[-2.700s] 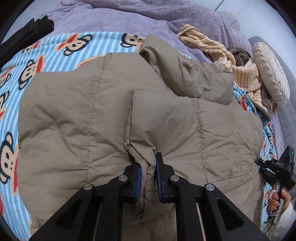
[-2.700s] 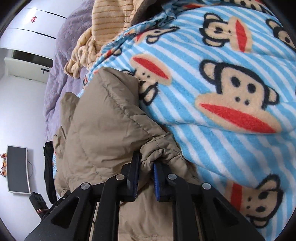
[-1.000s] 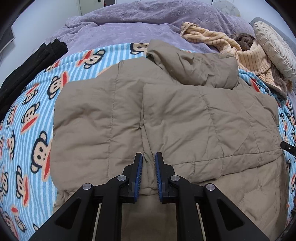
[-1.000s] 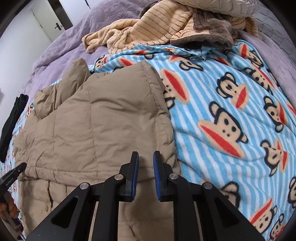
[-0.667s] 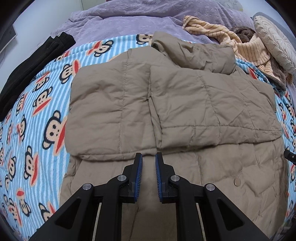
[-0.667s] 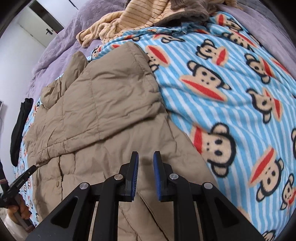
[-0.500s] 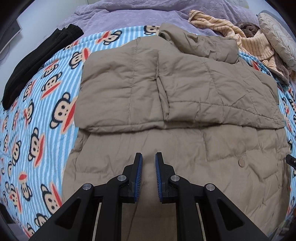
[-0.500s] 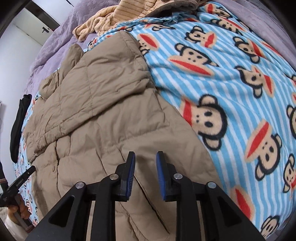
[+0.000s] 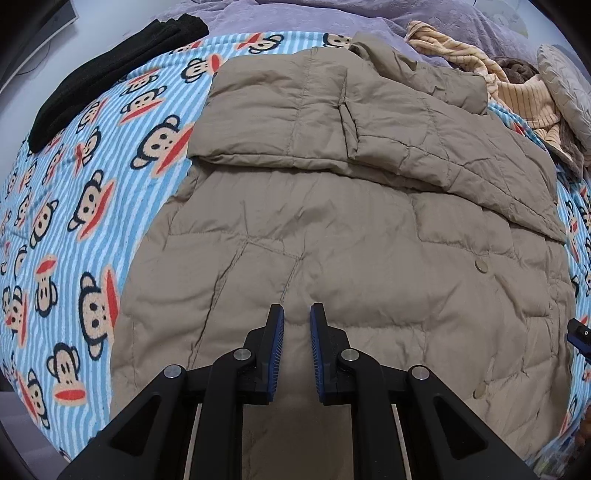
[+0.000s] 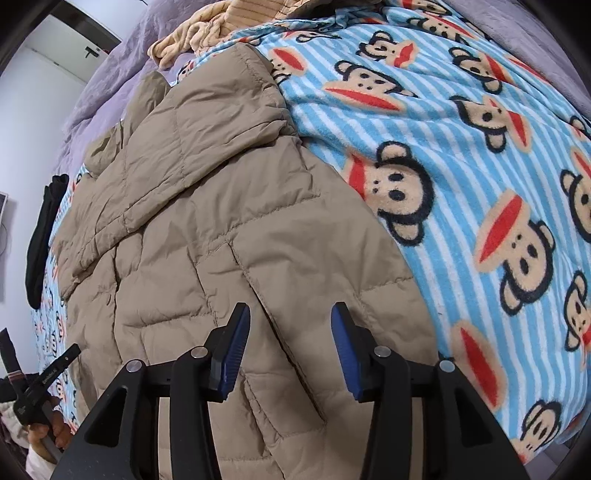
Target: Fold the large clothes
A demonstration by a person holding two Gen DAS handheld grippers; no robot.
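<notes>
A tan puffer jacket (image 9: pixel 332 240) lies flat on the bed with both sleeves (image 9: pixel 424 147) folded across its chest. My left gripper (image 9: pixel 297 317) hovers over the jacket's lower middle, its jaws nearly together with nothing between them. Over the jacket's (image 10: pixel 221 221) lower right side, by a pocket seam, my right gripper (image 10: pixel 290 317) stands open and empty. The left gripper (image 10: pixel 40 380), held in a hand, shows at the lower left of the right wrist view. The right gripper's tip (image 9: pixel 580 336) peeks in at the right edge of the left wrist view.
A blue striped monkey-print blanket (image 9: pixel 85 206) covers the bed under the jacket. A black garment (image 9: pixel 110 74) lies at the far left. Beige striped clothes (image 9: pixel 517 92) and a quilted pillow (image 9: pixel 565 85) are piled at the far right on a purple duvet (image 9: pixel 295 18).
Both grippers have let go of the sleeves and pulled back from the chest toward the jacket's hem. The right gripper has opened wide in the last half second.
</notes>
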